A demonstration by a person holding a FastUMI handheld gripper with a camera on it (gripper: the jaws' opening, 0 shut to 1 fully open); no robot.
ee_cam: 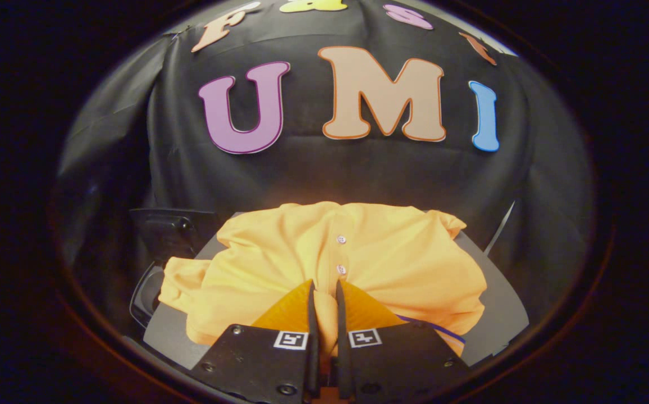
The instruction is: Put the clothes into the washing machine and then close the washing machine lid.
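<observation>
An orange button-up shirt lies bunched on a grey flat surface, spreading just ahead of the fingers and to both sides. Two small buttons on its placket sit right beyond the fingertips. My gripper is shut on the orange shirt: a narrow fold of the cloth is pinched between the two fingers, which stand almost together. The shirt covers most of the grey surface, so what lies under it is hidden.
A dark boxy part stands beyond the shirt's left sleeve, with a dark rounded rim below it at the grey surface's left edge. A thin pale line slants up at the right. Black cloth wall behind.
</observation>
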